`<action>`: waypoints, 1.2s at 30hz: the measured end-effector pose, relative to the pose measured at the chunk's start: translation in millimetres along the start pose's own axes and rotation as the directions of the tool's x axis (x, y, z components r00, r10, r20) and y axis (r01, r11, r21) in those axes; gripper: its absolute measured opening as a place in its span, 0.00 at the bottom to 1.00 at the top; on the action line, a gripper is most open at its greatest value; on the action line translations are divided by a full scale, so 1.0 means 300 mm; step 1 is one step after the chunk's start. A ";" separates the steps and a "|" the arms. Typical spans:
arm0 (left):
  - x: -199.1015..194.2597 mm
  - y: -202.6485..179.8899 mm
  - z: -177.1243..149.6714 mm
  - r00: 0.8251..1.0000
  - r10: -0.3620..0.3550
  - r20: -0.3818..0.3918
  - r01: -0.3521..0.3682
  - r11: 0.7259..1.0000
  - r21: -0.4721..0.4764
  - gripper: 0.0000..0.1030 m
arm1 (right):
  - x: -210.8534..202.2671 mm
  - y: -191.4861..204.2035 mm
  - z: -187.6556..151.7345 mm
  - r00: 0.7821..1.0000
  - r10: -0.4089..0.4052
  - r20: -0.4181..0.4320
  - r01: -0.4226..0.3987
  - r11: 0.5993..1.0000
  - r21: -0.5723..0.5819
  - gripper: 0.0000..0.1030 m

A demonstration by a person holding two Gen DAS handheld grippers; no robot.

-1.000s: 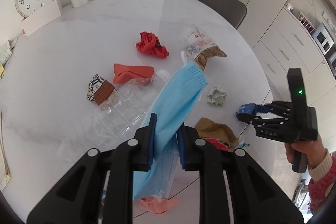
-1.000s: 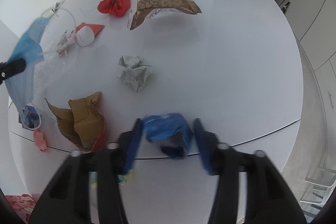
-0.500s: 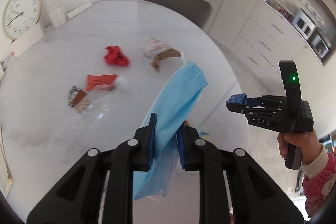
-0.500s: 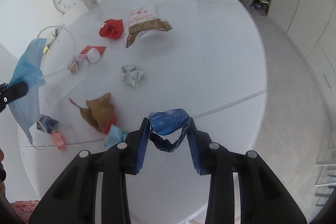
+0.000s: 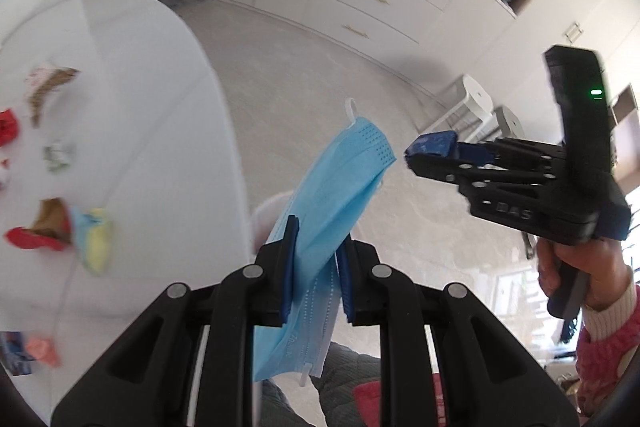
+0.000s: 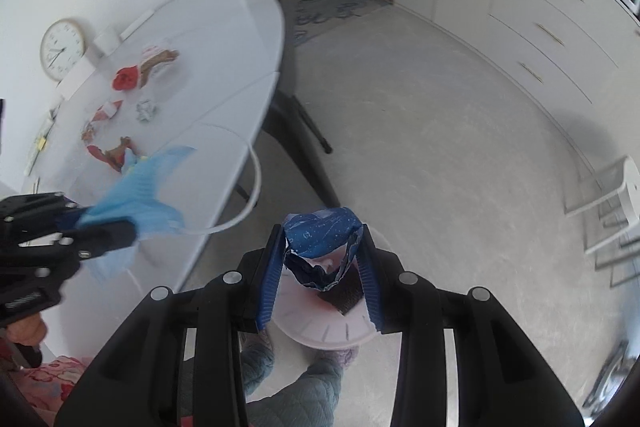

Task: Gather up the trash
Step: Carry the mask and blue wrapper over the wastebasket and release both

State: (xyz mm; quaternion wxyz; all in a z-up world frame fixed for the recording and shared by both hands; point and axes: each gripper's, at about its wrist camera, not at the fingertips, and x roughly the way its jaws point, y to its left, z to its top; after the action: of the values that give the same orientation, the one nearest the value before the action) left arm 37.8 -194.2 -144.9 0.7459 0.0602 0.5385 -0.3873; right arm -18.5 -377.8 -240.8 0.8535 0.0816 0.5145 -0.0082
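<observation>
While clamped on the blue face mask (image 5: 336,187), left gripper (image 5: 316,275) held out past the edge of the white table (image 5: 160,131), over grey floor. Right gripper (image 6: 320,267) pinching a crumpled dark-blue wrapper (image 6: 320,231) directly above a round white bin (image 6: 320,323); bin's contents blurred, something dark and pinkish inside. More scraps lying on the table.
</observation>
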 end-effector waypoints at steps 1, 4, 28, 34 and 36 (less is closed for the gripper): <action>0.033 -0.022 0.003 1.000 -0.010 -0.014 0.010 1.000 0.002 0.18 | -0.016 -0.029 -0.020 1.000 -0.004 0.001 0.004 1.000 0.013 0.36; 0.141 -0.087 0.006 0.998 -0.025 -0.061 0.025 1.000 0.002 0.18 | -0.051 -0.090 -0.065 1.000 -0.018 0.002 0.018 0.999 0.030 0.36; -0.012 -0.059 -0.017 0.988 0.153 0.039 -0.148 0.984 -0.093 0.78 | 0.024 -0.081 -0.151 0.994 0.080 -0.069 -0.083 0.996 -0.036 0.39; -0.168 0.038 -0.072 0.972 0.220 0.076 -0.203 0.960 -0.191 0.87 | 0.111 0.017 -0.171 0.992 0.061 -0.112 -0.069 0.995 -0.070 0.69; -0.209 0.062 -0.094 0.966 0.243 0.090 -0.220 0.952 -0.210 0.88 | 0.116 0.049 -0.170 0.994 0.031 -0.107 -0.040 0.996 -0.083 0.82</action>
State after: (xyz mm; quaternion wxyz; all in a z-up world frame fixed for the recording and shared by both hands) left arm 21.0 -134.8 -109.4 0.8183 0.0260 0.5197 -0.2441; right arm -45.5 -353.4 -293.0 0.8279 0.0548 0.5572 0.0331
